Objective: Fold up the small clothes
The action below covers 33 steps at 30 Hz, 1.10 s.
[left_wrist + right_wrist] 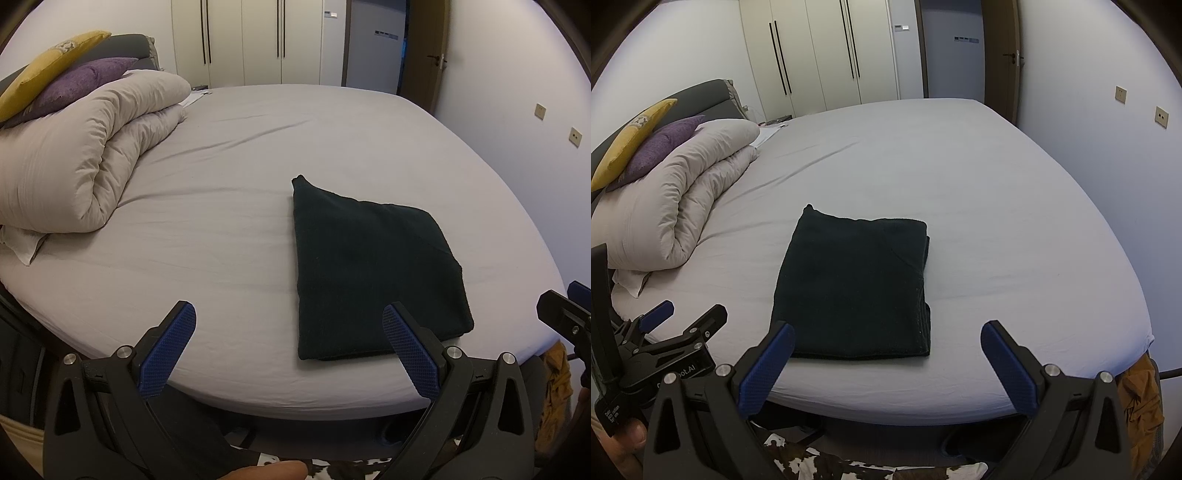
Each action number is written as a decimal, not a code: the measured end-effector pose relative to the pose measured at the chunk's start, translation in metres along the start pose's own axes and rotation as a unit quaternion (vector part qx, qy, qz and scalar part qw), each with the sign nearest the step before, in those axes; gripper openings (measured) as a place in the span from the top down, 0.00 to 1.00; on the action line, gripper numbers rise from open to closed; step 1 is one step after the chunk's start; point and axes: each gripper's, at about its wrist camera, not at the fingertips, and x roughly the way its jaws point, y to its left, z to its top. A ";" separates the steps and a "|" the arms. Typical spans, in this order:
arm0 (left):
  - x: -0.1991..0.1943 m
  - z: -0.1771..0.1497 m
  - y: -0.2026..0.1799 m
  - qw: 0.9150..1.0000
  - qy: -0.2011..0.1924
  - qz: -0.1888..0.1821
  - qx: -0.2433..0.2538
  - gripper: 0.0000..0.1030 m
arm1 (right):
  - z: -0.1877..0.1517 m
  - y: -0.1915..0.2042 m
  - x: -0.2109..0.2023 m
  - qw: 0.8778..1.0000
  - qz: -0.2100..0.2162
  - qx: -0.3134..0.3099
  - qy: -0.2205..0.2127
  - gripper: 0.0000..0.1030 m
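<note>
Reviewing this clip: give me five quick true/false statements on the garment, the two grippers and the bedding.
1. The dark garment lies folded flat on the bed. True.
2. The right gripper is clamped on the garment. False: it is open and holds nothing.
3. The left gripper is open. True.
4. The rolled duvet covers the garment. False: it lies apart, near the headboard.
5. A yellow cushion and a purple cushion rest on the duvet. True.

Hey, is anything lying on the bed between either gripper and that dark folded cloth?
Nothing visible. The dark folded cloth lies alone on the grey sheet, directly ahead of the open right gripper and the open left gripper. The rolled duvet and cushions sit well off to the left.
</note>
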 end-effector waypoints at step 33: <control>0.005 -0.003 0.000 1.000 0.004 0.000 0.006 0.00 | -0.007 -0.002 0.004 1.000 0.001 0.000 0.004 0.00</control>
